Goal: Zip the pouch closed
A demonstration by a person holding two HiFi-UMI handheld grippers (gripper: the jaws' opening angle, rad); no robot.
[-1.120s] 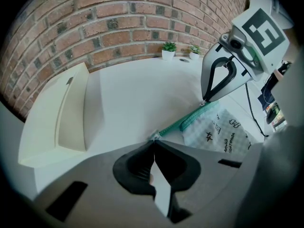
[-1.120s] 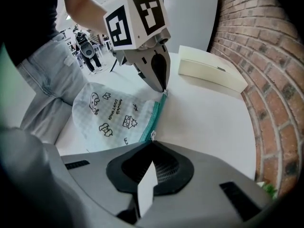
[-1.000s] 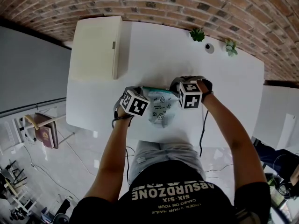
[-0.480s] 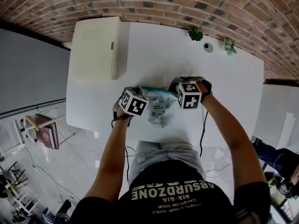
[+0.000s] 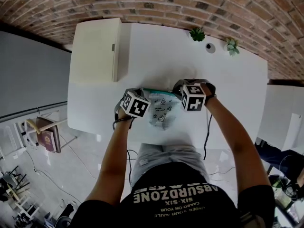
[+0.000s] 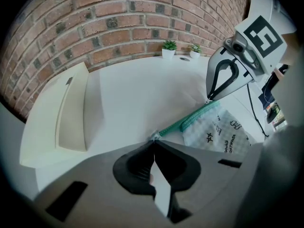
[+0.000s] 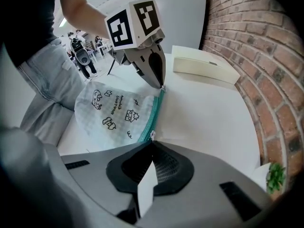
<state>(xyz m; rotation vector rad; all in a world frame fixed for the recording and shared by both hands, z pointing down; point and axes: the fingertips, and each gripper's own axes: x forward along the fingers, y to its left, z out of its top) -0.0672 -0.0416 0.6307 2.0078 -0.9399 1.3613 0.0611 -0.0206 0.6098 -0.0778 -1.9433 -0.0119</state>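
My L gripper (image 6: pixel 154 139): jaws fully together, tips pinching a small grey bit at one end of the teal zip (image 6: pixel 190 121). My R gripper (image 7: pixel 152 137): jaws also together, tips nipping a small pale tab at the zip's other end. Can't tell which end has the slider, or how far the zip is done up.

Zip runs taut-ish btwn my two tips, so both grippers meet it from opposite ends, both tilted steeply down. Each gripper shows in the other's view w/ its marker cube on top.

Pouch (image 7: pixel 114 110) hangs off the zip toward me, lying flat on the worktop (image 5: pixel 190 65). It's pale checked fabric w/ small black doodles and print. Zip edge faces the wall, and the body sits near the worktop's front edge, right in front of my torso.

Further out: a flat cream box (image 5: pixel 97 49) at the worktop's far L corner, well apart from the pouch. Two small potted plants (image 5: pixel 197 33) (image 5: pixel 232 46) stand at the back by the brick wall (image 5: pixel 190 4), w/ a small round item (image 5: pixel 210 47) btwn them.
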